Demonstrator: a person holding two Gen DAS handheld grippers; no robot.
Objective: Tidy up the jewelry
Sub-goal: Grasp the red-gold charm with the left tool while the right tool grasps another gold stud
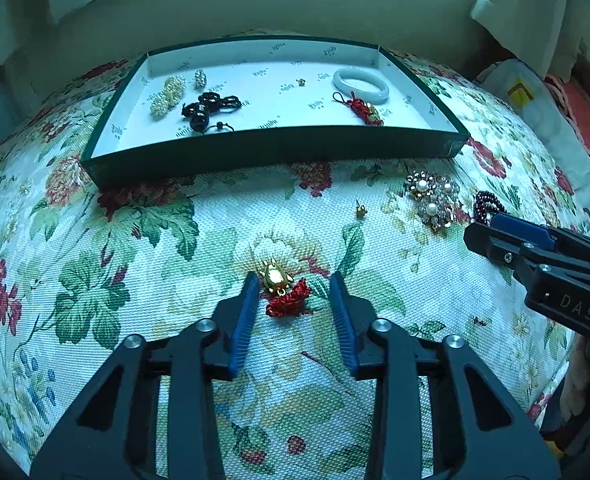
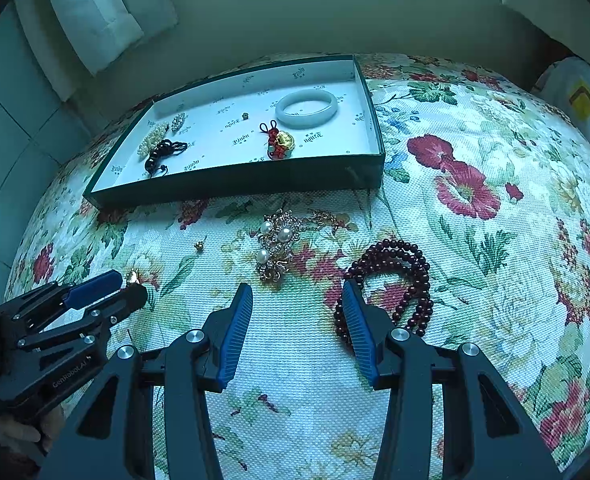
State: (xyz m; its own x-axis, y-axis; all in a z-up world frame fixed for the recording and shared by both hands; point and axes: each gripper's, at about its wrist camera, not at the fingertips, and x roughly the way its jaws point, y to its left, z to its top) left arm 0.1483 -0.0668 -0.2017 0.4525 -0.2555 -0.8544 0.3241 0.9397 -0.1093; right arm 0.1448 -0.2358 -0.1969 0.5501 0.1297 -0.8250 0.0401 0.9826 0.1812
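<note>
A gold charm on red knotted cord (image 1: 281, 292) is straddled, ungripped, by the spread left gripper (image 1: 295, 286) (right gripper (image 2: 297, 294) likewise spread) on the floral tablecloth (image 1: 135, 220).

Gold charm w/ red knotted cord (image 1: 283, 292) lies flat on floral cloth, in front of tray (image 1: 271, 148) — pearl brooch (image 1: 431, 200), dark-red bead strand (image 2: 395, 280) nearby.

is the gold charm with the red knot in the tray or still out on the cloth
Out. The gold charm lies on the floral cloth, in front of the green tray, between the open left tool fingers.
</note>
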